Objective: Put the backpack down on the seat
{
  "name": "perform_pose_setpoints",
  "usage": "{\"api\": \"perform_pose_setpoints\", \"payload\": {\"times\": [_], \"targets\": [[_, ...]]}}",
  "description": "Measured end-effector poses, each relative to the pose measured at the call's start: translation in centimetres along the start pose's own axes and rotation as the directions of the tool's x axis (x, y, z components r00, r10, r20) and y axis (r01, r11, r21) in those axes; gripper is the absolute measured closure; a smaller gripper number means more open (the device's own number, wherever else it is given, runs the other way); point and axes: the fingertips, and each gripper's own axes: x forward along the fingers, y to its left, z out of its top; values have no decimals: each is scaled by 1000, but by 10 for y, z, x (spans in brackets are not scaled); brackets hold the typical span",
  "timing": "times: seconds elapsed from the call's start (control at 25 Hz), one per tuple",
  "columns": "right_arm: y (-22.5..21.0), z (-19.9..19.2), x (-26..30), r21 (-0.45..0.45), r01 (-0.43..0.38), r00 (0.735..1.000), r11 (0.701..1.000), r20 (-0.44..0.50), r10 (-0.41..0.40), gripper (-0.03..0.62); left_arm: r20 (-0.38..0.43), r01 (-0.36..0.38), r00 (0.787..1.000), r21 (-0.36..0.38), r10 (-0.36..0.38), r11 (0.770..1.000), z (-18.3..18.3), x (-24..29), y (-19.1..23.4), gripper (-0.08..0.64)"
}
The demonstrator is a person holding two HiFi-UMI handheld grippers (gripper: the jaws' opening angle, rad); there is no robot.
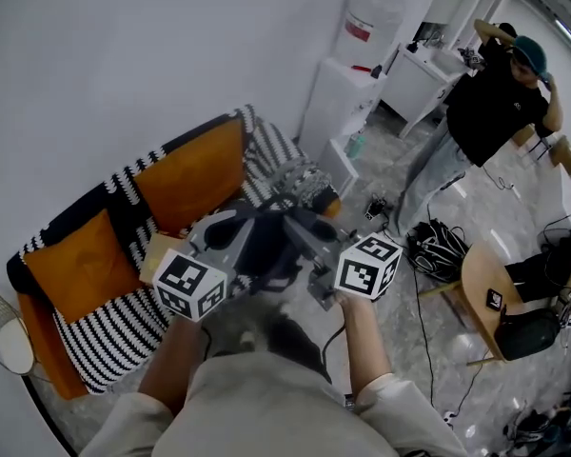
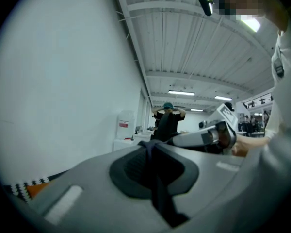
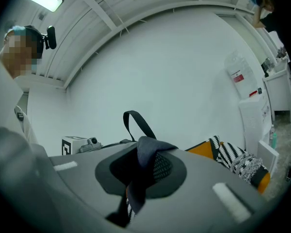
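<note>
In the head view a dark backpack point(image 1: 266, 246) hangs between my two grippers, above the front of a black-and-white striped sofa point(image 1: 114, 331) with orange cushions point(image 1: 195, 174). My left gripper point(image 1: 224, 231) is shut on a thin dark strap point(image 2: 157, 183), which runs through its closed jaws in the left gripper view. My right gripper point(image 1: 305, 225) is shut on a padded shoulder strap with mesh lining point(image 3: 146, 166). A black carry loop point(image 3: 136, 123) stands up behind that strap. The other gripper shows in each gripper view, close by.
A patterned throw point(image 1: 305, 181) lies at the sofa's right end. Beyond it stand a white cabinet point(image 1: 338, 98) with a water dispenser point(image 1: 366, 27). A person point(image 1: 485, 112) stands at the right, near a wooden chair point(image 1: 490, 284) and a black bag point(image 1: 438, 246) on the floor.
</note>
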Motion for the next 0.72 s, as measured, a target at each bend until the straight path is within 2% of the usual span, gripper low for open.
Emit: {"api": "perform_pose_setpoints", "payload": {"times": [0.32, 0.72], "targets": [[-41, -12, 20, 21, -19, 999, 1000, -41, 20, 571, -31, -28, 999, -68, 26, 997, -29, 28, 28, 554], [-116, -26, 53, 61, -35, 990, 998, -131, 43, 572, -87, -81, 994, -138, 69, 987, -68, 81, 75, 554]]}}
